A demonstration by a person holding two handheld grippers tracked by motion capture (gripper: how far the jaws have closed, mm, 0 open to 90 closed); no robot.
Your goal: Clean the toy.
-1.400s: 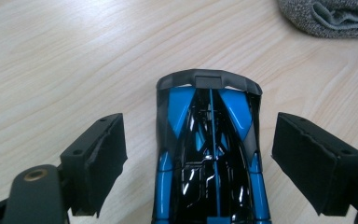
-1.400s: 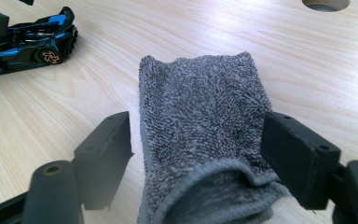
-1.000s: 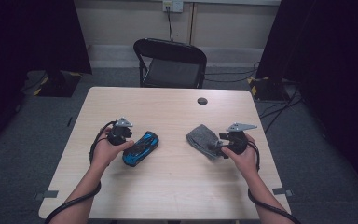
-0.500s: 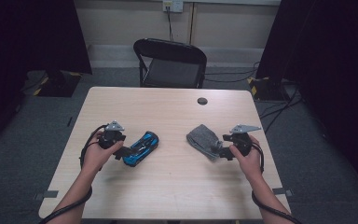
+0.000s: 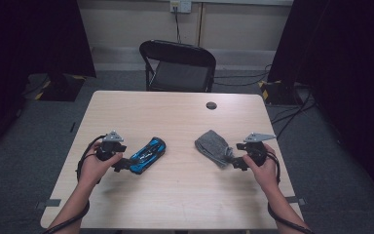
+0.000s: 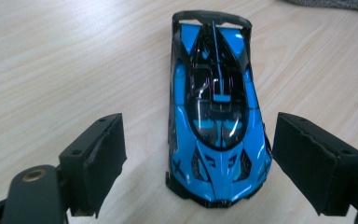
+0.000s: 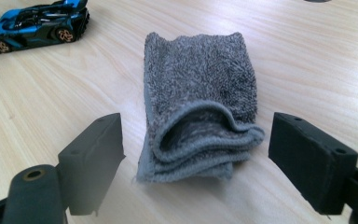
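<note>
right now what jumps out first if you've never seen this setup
The bright blue toy car grabs the eye first: it lies on the pale wooden table left of centre, its nose between the open jaws of the left gripper. Right of centre lies a folded grey towel, with the right gripper open at its near end.

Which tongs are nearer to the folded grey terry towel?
Right. The right tongs sit open at the folded grey terry towel, its near end between the jaws; the left tongs are across the table at the blue toy car.
</note>
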